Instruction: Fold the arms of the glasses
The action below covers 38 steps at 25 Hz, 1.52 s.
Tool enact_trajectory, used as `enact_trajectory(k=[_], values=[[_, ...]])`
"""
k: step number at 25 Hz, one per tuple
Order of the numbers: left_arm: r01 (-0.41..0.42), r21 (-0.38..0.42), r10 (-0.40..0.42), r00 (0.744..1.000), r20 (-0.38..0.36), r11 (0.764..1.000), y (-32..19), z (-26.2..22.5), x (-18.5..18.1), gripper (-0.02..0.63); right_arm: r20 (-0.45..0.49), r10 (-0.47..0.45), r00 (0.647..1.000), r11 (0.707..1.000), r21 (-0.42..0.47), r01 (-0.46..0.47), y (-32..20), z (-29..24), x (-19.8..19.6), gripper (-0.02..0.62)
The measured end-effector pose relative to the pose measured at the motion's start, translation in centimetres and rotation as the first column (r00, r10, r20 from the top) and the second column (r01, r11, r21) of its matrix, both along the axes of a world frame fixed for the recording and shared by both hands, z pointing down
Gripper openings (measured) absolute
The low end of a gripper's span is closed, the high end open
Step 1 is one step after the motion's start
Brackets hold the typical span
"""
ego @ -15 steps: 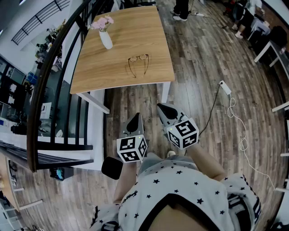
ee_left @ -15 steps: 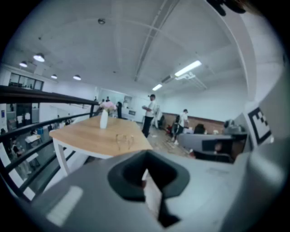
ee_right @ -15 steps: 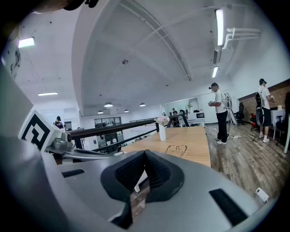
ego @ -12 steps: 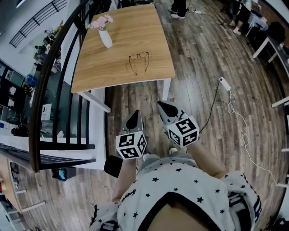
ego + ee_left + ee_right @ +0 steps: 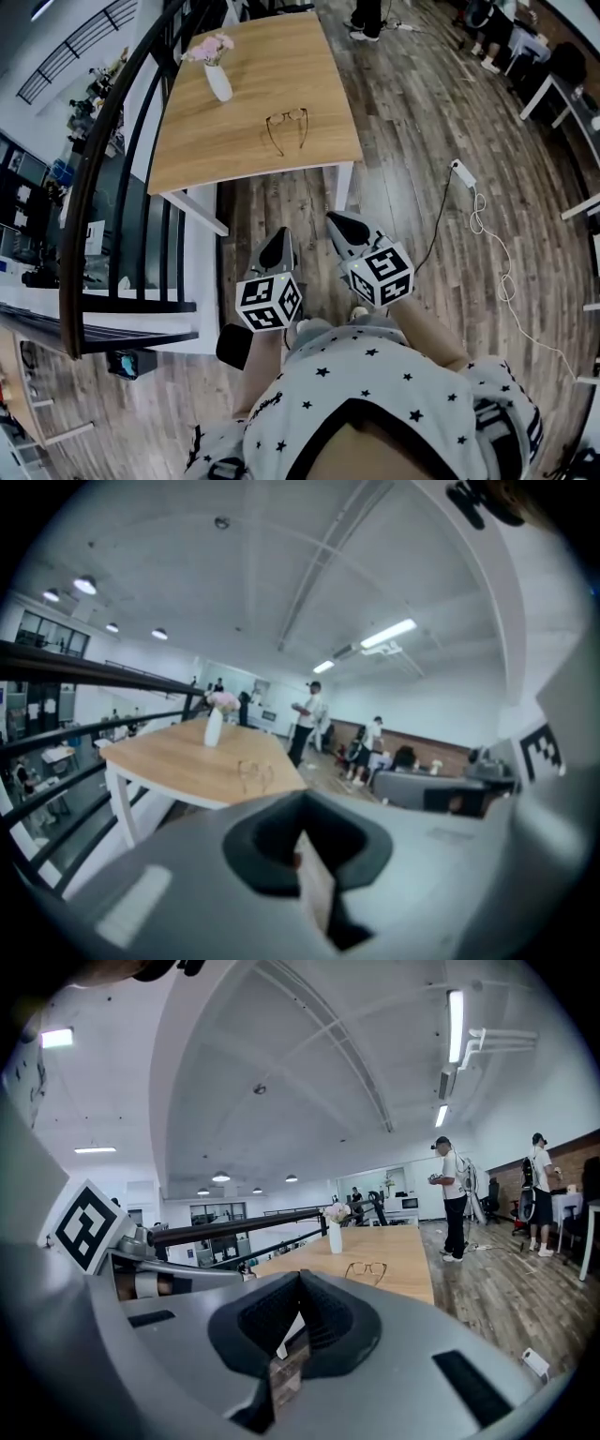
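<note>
Head view looks down on a plank floor that fills most of the frame, with a light wooden bench standing on it beside a black railing. The person, in a white shirt with black stars, stands short of the bench's near edge. The two tools are held side by side over the floor, well apart from the bench and pointing toward it, slightly downward. The left hand-held gripper has its jaws pressed together on nothing. The right hand-held gripper, just beside it, is likewise closed and empty, its dark pads meeting at the tip in the right gripper view. A white vase of pink flowers stands upright near the bench's far left corner. A white power strip lies on the floor to the right, its cable trailing away. The glasses lie about the middle of the bench, apart from the vase, lenses on the far side and both arms stretched out unfolded toward the person
</note>
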<state>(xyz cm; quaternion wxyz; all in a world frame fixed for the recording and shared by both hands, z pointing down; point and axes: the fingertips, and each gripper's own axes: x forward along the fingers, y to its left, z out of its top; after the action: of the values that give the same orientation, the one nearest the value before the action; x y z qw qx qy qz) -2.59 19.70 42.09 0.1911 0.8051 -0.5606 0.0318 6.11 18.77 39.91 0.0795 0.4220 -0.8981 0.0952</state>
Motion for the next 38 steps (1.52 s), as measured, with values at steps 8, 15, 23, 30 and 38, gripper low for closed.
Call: enact_trajectory(k=[8, 15, 23, 30, 38], values=[[0.029, -0.014, -0.029, 1.0, -0.01, 0.999, -0.4, 0.3, 1.7, 0.006, 0.023, -0.02, 1.0, 0.999, 0.026, 0.019, -1.0, -0.9, 2.1, 0.017], [0.064, -0.014, -0.064, 0.998, -0.018, 0.998, -1.4, 0.2, 4.3, 0.006, 0.061, -0.067, 0.996, 0.998, 0.013, 0.067, -2.1, -1.2, 4.7, 0.018], [0.115, -0.032, -0.116, 0.992, -0.044, 0.993, -2.0, 1.1, 7.2, 0.006, 0.084, -0.132, 0.988, 0.991, -0.007, 0.133, -2.6, -0.4, 7.7, 0.018], [0.154, -0.053, -0.157, 0.986, -0.056, 0.987, -1.9, 1.6, 8.1, 0.007, 0.083, -0.164, 0.983, 0.985, -0.038, 0.168, -3.1, 0.7, 8.9, 0.018], [0.187, -0.072, -0.192, 0.979, -0.063, 0.98, -3.4, 2.1, 6.5, 0.006, 0.088, -0.163, 0.983, 0.984, -0.053, 0.168, -4.6, 1.2, 8.4, 0.018]])
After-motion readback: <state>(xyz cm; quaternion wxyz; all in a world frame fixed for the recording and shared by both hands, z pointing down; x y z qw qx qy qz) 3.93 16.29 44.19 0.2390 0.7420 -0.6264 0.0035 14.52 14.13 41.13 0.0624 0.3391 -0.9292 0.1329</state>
